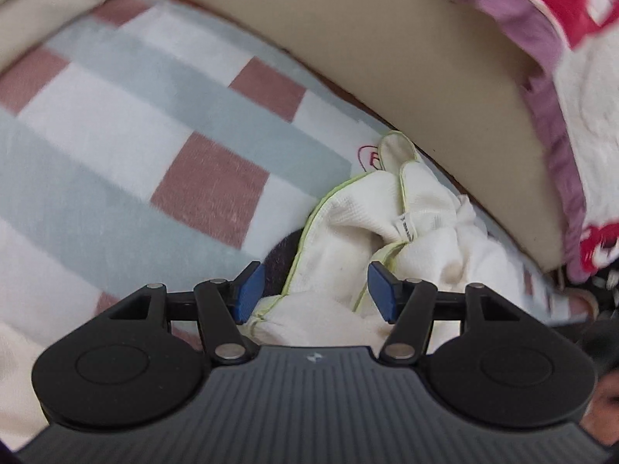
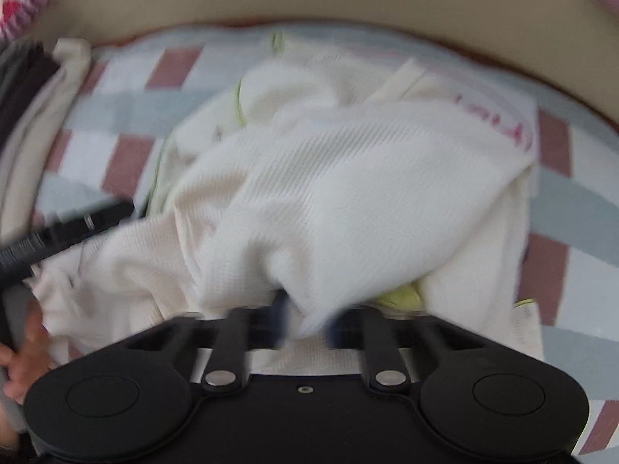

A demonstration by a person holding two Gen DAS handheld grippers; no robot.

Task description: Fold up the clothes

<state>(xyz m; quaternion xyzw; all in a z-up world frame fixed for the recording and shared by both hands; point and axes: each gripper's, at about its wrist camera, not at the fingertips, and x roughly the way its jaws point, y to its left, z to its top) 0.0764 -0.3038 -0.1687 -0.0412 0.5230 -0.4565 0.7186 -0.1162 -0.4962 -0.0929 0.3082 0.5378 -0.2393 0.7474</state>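
A white ribbed garment [image 1: 348, 224] with lime-green trim lies crumpled on a checked blanket [image 1: 135, 116]. In the left wrist view my left gripper [image 1: 315, 294] stands open over the garment's trimmed edge, its blue pads [image 1: 249, 292] apart with cloth lying loosely between them. In the blurred right wrist view the garment [image 2: 348, 178] spreads across the blanket [image 2: 572, 201]. There my right gripper [image 2: 307, 326] is shut on a bunched fold of its near edge. The left gripper's black body [image 2: 58, 236] shows at the garment's left side.
A beige padded edge [image 1: 387, 58] runs behind the blanket, with a red, white and purple quilt [image 1: 561, 7] beyond it. Cream cloth [image 1: 46, 0] lies at the upper left. Something dark [image 1: 282, 255] peeks from under the garment. A person's hand [image 2: 23, 355] is at the lower left.
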